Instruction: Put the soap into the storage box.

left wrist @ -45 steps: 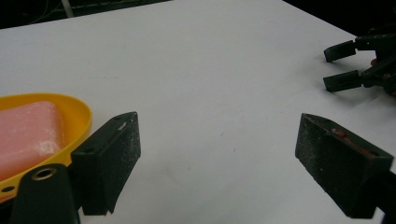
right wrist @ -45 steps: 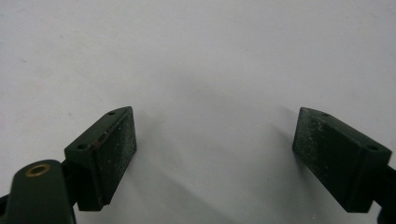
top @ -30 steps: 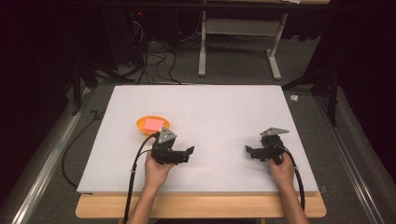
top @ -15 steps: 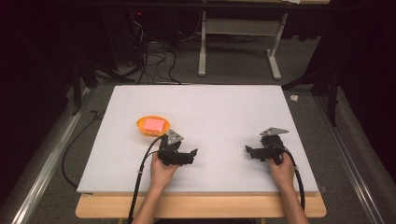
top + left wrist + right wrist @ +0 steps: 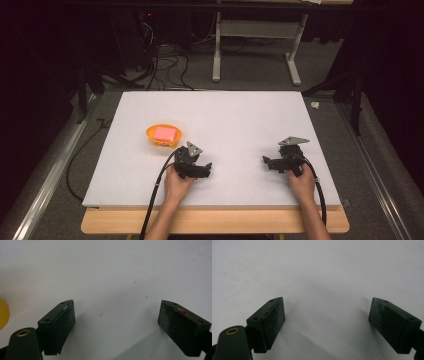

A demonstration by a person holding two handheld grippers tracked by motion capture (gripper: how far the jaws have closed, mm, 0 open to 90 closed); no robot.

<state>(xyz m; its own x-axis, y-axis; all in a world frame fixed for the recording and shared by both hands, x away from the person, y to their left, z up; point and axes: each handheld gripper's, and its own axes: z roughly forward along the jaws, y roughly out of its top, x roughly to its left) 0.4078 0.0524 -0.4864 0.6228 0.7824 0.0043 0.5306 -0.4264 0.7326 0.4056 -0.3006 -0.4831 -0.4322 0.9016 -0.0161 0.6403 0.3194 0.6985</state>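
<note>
Broad white worktop (image 5: 240, 125) on a wooden base, dark floor with cables and a pale frame stand (image 5: 255, 45) behind. Near the front edge, two hand-held tools, well apart: left tool (image 5: 206, 169) low over the board, just beside and in front of the bowl; right tool (image 5: 268, 163) toward the right half, bare surface all round. Both pointed roughly toward each other across the middle. Left tool (image 5: 116, 322) spread wide in its own view, nothing between the jaws, bare board beneath. Right tool (image 5: 327, 322) likewise wide apart and holding nothing. Left of centre, small orange bowl (image 5: 163, 136), upright, apart from both tools; a yellow-orange sliver of its rim (image 5: 3, 312) at the left edge of the left gripper view. Inside the bowl, one pink block (image 5: 165, 133), lying flat and taking up most of the hollow; whether sponge or something harder, impossible to tell.

Likely trouble from here, as a judgement: bowl light and shallow by the look of it, so a reach from the left tool coming in low could catch the rim and slide or tip it rather than reach the block. Snug fit of block in bowl leaves little room for a jaw on either side; a pinch closed too early could lift bowl and block together. Trailing cable (image 5: 157, 200) near the front edge another possible snag.
</note>
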